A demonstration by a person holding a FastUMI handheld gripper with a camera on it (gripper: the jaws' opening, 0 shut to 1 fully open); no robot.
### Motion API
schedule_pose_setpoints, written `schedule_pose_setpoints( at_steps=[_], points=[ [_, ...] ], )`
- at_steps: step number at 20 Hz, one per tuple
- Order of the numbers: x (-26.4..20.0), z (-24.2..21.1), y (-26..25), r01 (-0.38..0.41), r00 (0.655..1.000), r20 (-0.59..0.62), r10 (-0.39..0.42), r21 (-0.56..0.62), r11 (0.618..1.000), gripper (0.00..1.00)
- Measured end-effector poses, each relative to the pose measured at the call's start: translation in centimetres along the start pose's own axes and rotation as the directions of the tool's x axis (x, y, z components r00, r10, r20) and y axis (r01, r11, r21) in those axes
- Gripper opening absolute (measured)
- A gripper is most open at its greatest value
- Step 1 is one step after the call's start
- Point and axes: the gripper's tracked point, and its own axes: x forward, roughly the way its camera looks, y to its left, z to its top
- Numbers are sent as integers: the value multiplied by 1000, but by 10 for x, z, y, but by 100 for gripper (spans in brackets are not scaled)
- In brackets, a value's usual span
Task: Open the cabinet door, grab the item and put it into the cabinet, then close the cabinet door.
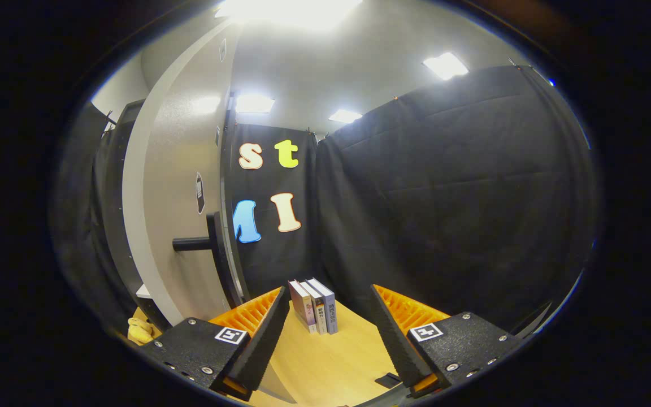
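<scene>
hand-held gripper spread wide and empty above the table, three upright books beyond its fingers, cabinet door open beside the table's far left corner

Counted on inspection: three upright books stood side by side on one light wooden tabletop, just beyond the fingers. One grey cabinet door stood to the left, carrying one black bar handle. One small yellow soft item lay near left. One gripper was present, its two fingers spread apart, empty.
</scene>
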Motion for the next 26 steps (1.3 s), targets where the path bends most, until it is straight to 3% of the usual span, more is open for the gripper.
schedule_pose_setpoints(
  at_steps=[14, 26],
  points=[
    [-26, -10, 121, -257, 966, -37, 256, -8, 966, 89],
    [-15, -15, 236, -444, 893, -71, 444, 14, 896, 93]
  ],
)
